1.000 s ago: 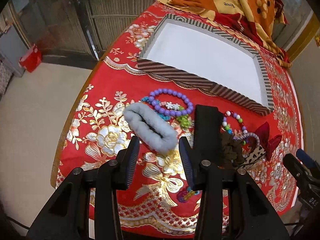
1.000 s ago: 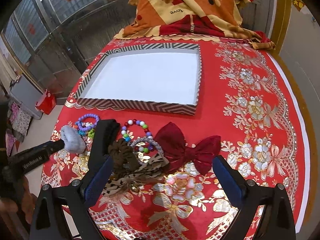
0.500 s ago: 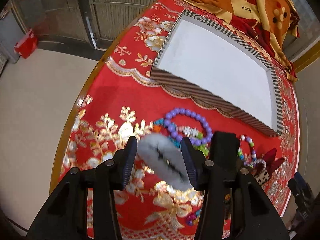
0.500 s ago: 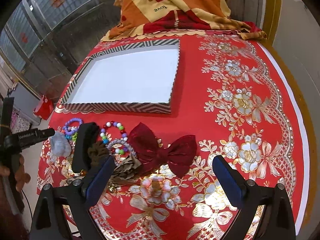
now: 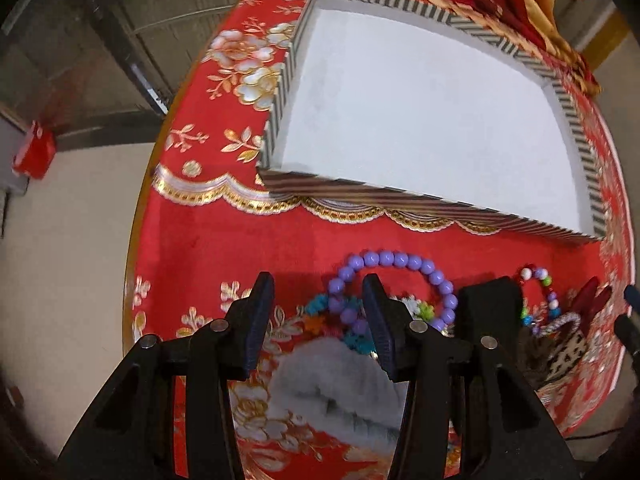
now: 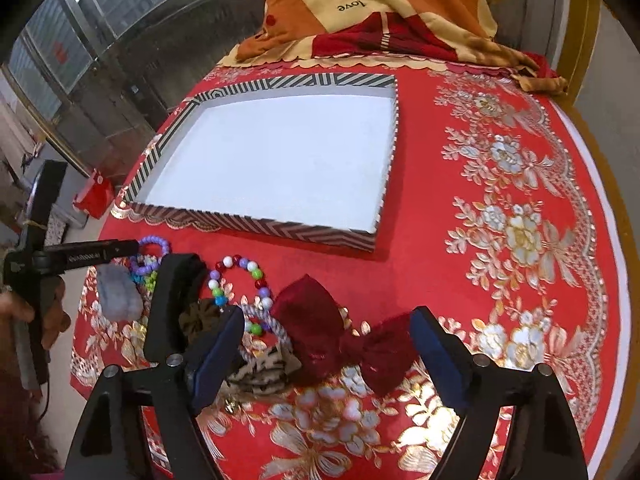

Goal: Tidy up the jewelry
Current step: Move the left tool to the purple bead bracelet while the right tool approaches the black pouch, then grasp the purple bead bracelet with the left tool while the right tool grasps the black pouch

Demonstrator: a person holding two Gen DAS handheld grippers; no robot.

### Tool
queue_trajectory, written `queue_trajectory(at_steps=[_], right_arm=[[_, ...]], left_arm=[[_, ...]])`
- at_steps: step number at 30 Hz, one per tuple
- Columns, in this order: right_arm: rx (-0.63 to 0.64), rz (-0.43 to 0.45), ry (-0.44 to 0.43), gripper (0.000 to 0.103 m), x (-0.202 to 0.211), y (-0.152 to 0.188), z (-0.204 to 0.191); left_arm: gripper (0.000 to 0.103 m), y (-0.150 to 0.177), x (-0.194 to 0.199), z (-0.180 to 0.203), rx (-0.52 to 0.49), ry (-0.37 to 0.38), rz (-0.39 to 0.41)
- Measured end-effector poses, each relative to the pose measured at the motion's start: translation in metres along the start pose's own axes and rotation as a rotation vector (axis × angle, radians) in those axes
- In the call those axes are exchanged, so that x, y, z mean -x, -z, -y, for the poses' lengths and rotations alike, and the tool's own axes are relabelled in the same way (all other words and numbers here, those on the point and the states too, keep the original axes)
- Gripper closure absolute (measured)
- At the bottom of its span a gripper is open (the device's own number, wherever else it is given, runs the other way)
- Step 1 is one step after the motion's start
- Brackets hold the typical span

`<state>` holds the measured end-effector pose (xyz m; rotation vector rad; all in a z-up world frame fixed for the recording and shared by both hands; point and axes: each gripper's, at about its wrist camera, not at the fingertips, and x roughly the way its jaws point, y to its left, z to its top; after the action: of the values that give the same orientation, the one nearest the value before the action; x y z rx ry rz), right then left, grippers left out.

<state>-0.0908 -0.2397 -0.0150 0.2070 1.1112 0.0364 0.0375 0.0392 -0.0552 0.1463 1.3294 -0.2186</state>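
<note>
A striped tray (image 5: 360, 188) with a white floor stands on the red cloth; it also shows in the right wrist view (image 6: 256, 226). My left gripper (image 5: 318, 312) is open, with a grey fluffy scrunchie (image 5: 336, 384) lying between and below its fingers, not gripped. The scrunchie also shows in the right wrist view (image 6: 118, 294). A purple bead bracelet (image 5: 400, 264) lies just ahead. My right gripper (image 6: 326, 344) is open wide above a dark red bow (image 6: 340, 332). A multicoloured bead bracelet (image 6: 240, 276), a black clip (image 6: 176, 300) and a leopard-print bow (image 6: 260, 368) lie nearby.
A patterned blanket (image 6: 380, 4) is heaped at the table's far edge. The table's left rim (image 5: 136, 216) drops to a pale floor with a red box (image 5: 34, 152). The gold-flowered cloth (image 6: 520, 220) stretches to the right of the tray.
My left gripper moved forward over the grey scrunchie toward the tray, so the scrunchie now lies further back between the fingers. My right gripper came down closer over the red bow.
</note>
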Motion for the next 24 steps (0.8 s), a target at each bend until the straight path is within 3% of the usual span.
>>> queue_trajectory(at_steps=[2,6,13,19,21,22,24], right_arm=[[-0.001,-0.01,-0.003,0.019,-0.003,-0.002,0.0],[0.016,-0.018,-0.103,0.019,-0.001,-0.007,-0.016],[0.161,-0.079,-0.237,0.02,-0.026,-0.014,-0.092],[0.212,-0.156,-0.256,0.036,-0.064,-0.011,-0.125],[0.208,-0.187,-0.242,0.046,-0.078,-0.009,-0.128],[0.201,-0.202,-0.243,0.056,-0.084,-0.008,-0.128],[0.191,-0.196,-0.24,0.063,-0.087,-0.008,-0.125]], left_arm=[[0.058,-0.002,-0.003,0.001,-0.009,0.008,-0.007],[0.058,-0.006,-0.007,0.002,-0.034,-0.012,-0.019],[0.058,-0.008,-0.011,-0.002,-0.047,-0.006,-0.028],[0.058,-0.015,-0.015,0.0,-0.055,-0.003,-0.023],[0.058,-0.015,-0.014,-0.001,-0.054,0.003,-0.019],[0.059,-0.014,-0.013,-0.002,-0.061,0.002,-0.017],[0.068,-0.012,-0.012,0.001,-0.088,-0.002,-0.003]])
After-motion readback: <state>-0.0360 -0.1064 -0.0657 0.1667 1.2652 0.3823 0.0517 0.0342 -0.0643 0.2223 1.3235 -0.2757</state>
